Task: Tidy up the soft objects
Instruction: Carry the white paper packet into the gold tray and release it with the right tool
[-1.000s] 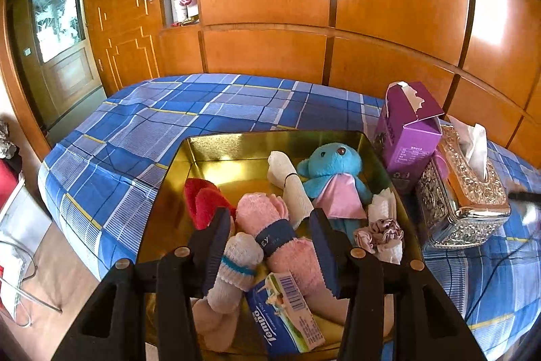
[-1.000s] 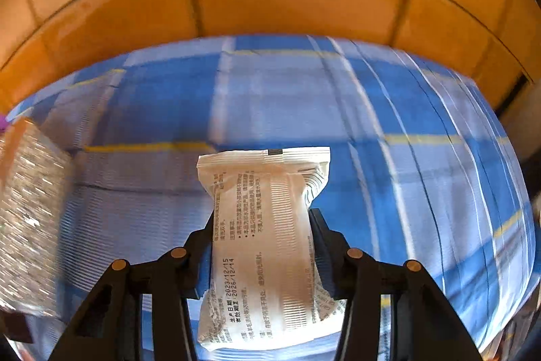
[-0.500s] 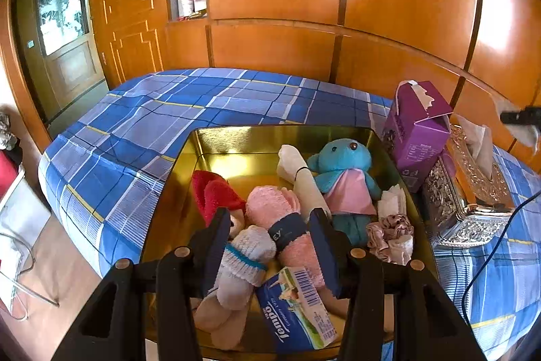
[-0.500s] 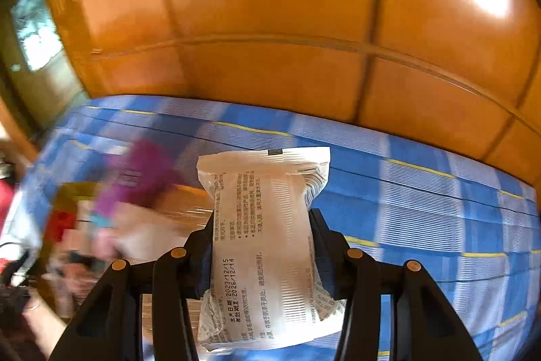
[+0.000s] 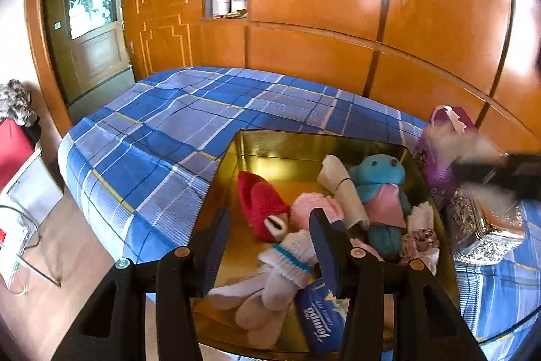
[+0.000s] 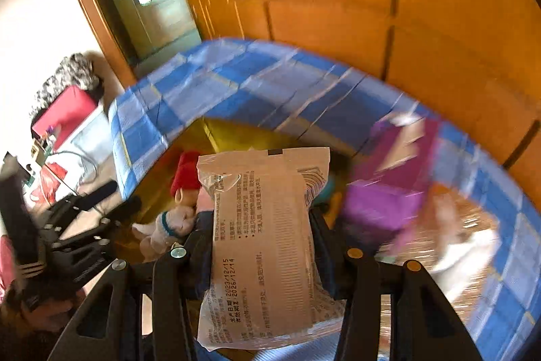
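Right wrist only: clamped white packet (image 6: 263, 246)

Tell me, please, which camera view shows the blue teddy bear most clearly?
The left wrist view: the blue teddy bear lies sharp and almost whole in the gold tray. In the right wrist view, motion blur and the held white packet hide it almost entirely.

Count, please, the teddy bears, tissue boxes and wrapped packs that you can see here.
Teddy bears: 1, the blue teddy
Tissue boxes: 2, the purple box and the silver box
Wrapped packs: 2, the Tempo pack and the white pack
Total: 5
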The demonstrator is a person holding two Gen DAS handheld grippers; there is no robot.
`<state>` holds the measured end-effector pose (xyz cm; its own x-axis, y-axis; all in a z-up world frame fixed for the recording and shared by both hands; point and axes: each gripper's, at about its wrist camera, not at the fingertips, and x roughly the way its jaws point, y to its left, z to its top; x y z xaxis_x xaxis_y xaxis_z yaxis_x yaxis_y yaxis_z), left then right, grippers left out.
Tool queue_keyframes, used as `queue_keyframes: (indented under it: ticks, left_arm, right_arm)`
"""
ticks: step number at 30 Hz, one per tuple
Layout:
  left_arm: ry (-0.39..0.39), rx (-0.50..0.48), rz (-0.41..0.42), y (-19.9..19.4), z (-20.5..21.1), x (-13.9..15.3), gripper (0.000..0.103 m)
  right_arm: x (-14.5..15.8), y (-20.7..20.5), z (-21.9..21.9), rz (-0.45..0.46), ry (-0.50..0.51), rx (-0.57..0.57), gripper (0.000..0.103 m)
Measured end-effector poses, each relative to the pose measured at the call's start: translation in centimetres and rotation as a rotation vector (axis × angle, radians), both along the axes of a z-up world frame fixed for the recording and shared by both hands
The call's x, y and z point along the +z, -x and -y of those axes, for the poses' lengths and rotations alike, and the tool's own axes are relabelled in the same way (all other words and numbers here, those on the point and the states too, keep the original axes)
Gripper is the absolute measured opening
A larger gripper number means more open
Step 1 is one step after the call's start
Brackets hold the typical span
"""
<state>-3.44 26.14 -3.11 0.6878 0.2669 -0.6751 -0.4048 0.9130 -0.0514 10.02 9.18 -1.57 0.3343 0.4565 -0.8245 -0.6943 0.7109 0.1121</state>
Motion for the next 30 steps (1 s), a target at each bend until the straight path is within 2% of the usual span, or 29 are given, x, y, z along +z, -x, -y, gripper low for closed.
queue_keyframes:
  ticks: [4,11,18,23,25,27,29,30]
  left_arm:
    - [0.017,0.008,0.0,0.1,-0.4,-0.3,0.049]
    - [0.023,-0.004,0.001,0.0,0.0,-0.4,0.05]
    - [0.028,-0.012,-0.006,-0.2,0.3,-0.6,0.049]
    - [0.023,-0.02,-0.007,-0.2,0.8,-0.6,0.05]
    - [0.019,-0.023,-0.005,-0.2,0.9,-0.5,0.054]
    - [0.018,-0.028,-0.003,-0.2,1.1,-0.4,0.054]
    - [0.017,-0.03,-0.002,-0.2,1.3,-0.3,0.054]
    - [0.015,-0.031,-0.002,-0.1,1.4,-0.3,0.054]
  right_arm:
    - [-4.2,0.4,-3.3,-0.011,0.068,0.0,0.049]
    - [-8.4,-0.2,-5.5,0.024,0.157,-0.016,0.049]
    - [-9.4,-1.0,-5.2,0.053,0.19,-0.059,0.049]
    - [-9.2,-0.4,-4.9,0.05,0.161,-0.062,0.05]
    - [-9.0,-0.3,-4.6,0.043,0.137,-0.072,0.051]
    - [-8.7,-0.1,-4.4,0.05,0.134,-0.078,0.055]
    - [-8.3,0.3,-4.1,0.062,0.118,-0.079,0.066]
    - [-7.9,0.5,-3.9,0.075,0.107,-0.08,0.068]
